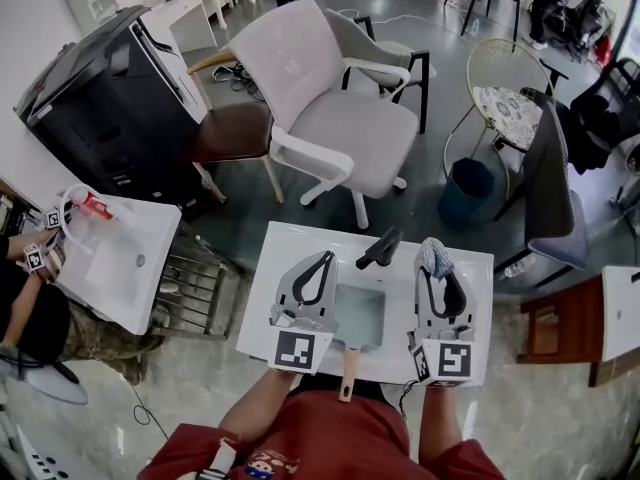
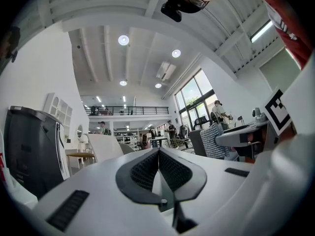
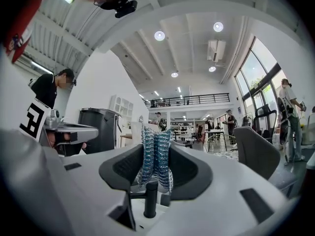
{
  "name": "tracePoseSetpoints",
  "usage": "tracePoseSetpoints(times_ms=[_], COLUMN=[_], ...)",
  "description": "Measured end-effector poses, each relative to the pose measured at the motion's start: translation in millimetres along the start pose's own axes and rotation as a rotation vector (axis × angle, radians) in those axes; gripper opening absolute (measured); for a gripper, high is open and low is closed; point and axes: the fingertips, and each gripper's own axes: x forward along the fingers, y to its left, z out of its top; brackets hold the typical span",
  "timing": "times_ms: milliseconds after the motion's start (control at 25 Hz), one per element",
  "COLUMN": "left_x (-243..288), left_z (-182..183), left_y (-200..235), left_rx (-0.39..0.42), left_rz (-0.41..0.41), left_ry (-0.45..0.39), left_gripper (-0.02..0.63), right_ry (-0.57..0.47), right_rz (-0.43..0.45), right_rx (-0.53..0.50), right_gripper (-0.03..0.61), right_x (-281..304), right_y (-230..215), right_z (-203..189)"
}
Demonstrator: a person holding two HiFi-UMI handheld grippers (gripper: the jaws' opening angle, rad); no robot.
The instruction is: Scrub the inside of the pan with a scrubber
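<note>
White sink counter (image 1: 268,303) below; left gripper (image 1: 326,260) pressed together; right gripper (image 1: 438,271) pinching scrubber (image 1: 433,255).

1. A pale grey office chair (image 1: 335,118) with white arms stands on the dark floor, beyond the white sink surface (image 1: 275,308).
2. A black faucet (image 1: 379,249) rises at the back edge of that surface's basin.
3. A wooden chair with a brown seat (image 1: 232,133) sits just beside the grey one, to its left in the head view.
4. A black cabinet (image 1: 105,98) stands further left, near the brown seat.
5. A second white sink unit (image 1: 125,263) sits at the left, with a red item (image 1: 92,206) at its far corner.
6. A blue bin (image 1: 467,190) stands between the grey chair and a dark chair (image 1: 552,193), with a round metal-rimmed table (image 1: 508,93) behind it.
</note>
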Motion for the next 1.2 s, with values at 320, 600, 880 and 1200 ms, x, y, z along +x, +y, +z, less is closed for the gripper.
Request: tracePoseSetpoints(times_ms=[320,600,880,1200], left_x=[5,1,-10,-25], left_z=[-14,-20,-37,-58], left_y=[6,13,28,34], left_rx=[-0.014,-0.024,-0.016,-0.025], left_rz=[-0.038,-0.036,-0.003,0.016], left_ry=[0.011,0.021,0.048,0.088], left_gripper=[0.017,0.017,0.017,0.017], right_ry=[-0.011,0.032,0.207,0.499], right_rz=[0.002,0.066,0.304,0.632], right_rx=[-0.021,-0.048,-0.109,-0.279], right_gripper=[0.175,0.169,0.167,0.161], right_x=[12,14,6,-11], right_y=[14,28,75,128], right_z=[0,-10,-45,-128])
